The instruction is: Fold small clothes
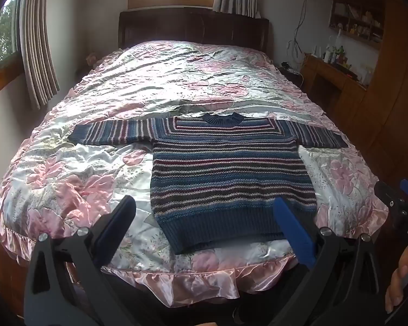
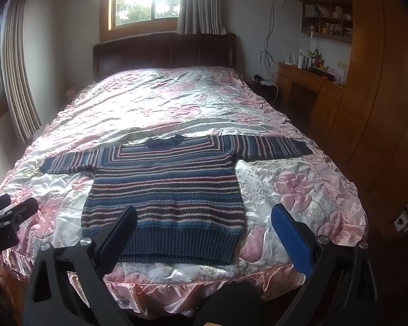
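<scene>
A small knitted sweater [image 1: 225, 168] with blue, maroon and pink stripes lies flat on the bed, face up, both sleeves spread out sideways and its ribbed hem toward me. The right wrist view shows the same sweater [image 2: 166, 190]. My left gripper [image 1: 205, 206] hovers open above the hem, off the foot of the bed, holding nothing. My right gripper [image 2: 204, 214] is also open and empty, just short of the hem. The right gripper's body [image 1: 402, 203] shows at the right edge of the left wrist view, and the left gripper [image 2: 11, 212] at the left edge of the right wrist view.
The bed wears a shiny pink floral quilt [image 1: 76, 179] with a ruffled edge [image 1: 193, 282]. A dark headboard [image 1: 193, 27] stands at the far end under a window. Curtains hang at left. A wooden desk [image 2: 310, 81] and a wardrobe [image 2: 378, 108] line the right side.
</scene>
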The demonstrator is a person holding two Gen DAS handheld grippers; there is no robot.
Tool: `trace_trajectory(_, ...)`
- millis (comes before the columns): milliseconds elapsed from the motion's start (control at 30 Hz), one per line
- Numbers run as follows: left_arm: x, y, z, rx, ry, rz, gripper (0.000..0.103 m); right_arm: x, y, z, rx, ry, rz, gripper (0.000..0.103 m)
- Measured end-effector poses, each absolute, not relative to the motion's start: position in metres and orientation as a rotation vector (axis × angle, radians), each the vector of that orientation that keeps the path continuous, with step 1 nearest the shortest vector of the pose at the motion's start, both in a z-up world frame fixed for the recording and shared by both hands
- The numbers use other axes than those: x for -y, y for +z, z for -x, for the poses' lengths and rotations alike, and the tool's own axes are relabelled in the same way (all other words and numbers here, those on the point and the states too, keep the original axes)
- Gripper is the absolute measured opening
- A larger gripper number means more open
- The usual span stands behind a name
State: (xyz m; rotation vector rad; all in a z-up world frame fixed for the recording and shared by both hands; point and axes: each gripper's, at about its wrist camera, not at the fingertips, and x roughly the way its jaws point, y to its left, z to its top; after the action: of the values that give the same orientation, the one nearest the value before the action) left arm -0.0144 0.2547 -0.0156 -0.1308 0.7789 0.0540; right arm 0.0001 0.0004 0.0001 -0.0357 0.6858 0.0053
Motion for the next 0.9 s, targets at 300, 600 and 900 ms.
trace_trajectory(300,-0.2547,-0.0158,0.0139,-0.767,0.054,0.136,0.100,-0.0003,0.0001,0.0001,-0.680,0.007,0.030,0.099)
trace_trajectory(600,-0.2576,-0.0214,0.0142,-0.782,0.062,0.129,0.100,-0.0002,-0.0002,-0.0003,-0.682,0.006,0.030,0.099)
trace_trajectory(900,-0.2585,-0.0171,0.0140,-0.780,0.075,0.128,0.100,-0.0023,-0.0008,-0.0012,-0.684,0.008,0.029,0.099)
